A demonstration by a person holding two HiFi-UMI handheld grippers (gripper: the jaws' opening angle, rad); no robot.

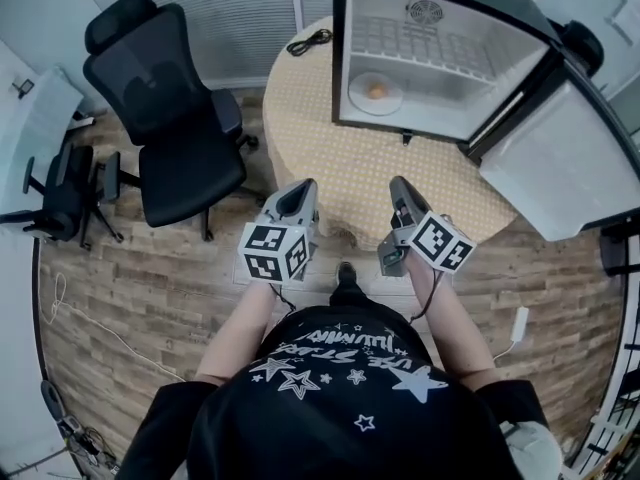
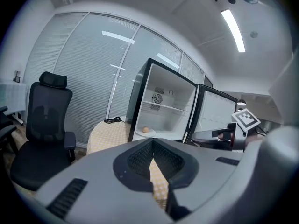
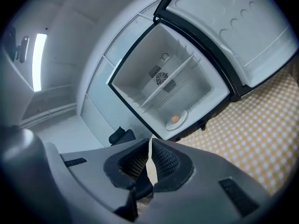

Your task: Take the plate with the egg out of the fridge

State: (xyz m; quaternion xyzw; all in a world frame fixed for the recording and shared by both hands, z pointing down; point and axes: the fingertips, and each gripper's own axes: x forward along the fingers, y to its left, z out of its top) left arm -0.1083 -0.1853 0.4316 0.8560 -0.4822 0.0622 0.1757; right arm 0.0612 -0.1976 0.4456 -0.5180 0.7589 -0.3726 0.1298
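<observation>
A small fridge (image 1: 440, 53) stands open on the round table (image 1: 340, 158), its door (image 1: 565, 158) swung to the right. On its floor at the left lies a white plate (image 1: 377, 95) with a brown egg (image 1: 377, 90); the egg (image 2: 145, 129) also shows in the left gripper view and the egg (image 3: 175, 119) in the right gripper view. My left gripper (image 1: 300, 196) and right gripper (image 1: 400, 190) hover side by side over the table's near edge, well short of the fridge. Both are shut with nothing between the jaws.
A black office chair (image 1: 170, 118) stands left of the table, another chair (image 1: 60, 193) further left. A black cable (image 1: 308, 41) lies on the table's far side beside the fridge. The table has a yellow checked cloth. Wooden floor surrounds it.
</observation>
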